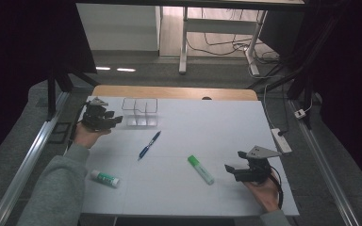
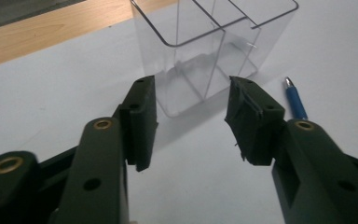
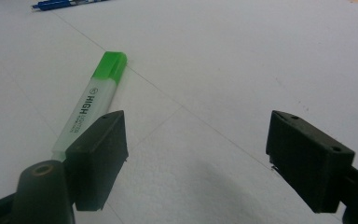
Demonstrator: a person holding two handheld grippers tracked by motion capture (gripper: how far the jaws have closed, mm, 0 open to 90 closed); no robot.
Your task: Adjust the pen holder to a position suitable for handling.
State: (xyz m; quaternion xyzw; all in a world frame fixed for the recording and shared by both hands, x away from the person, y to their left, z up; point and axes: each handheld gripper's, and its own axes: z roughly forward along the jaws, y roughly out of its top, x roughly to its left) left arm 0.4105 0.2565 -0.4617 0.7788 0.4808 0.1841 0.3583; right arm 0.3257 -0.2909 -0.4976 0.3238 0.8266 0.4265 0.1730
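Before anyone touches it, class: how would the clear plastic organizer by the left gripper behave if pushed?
The clear organizer looks thin-walled and empty, so probably light and apt to slide on the smooth white table. It stands fairly tall, so a high push might tip it.

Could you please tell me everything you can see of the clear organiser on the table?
The organiser is a clear, plastic-looking box, open on top, with inner walls dividing it into compartments that look empty. It stands upright on the white table near the far edge. The left gripper points at it with jaws apart, short of touching it. A blue pen lies close by, apart from it.
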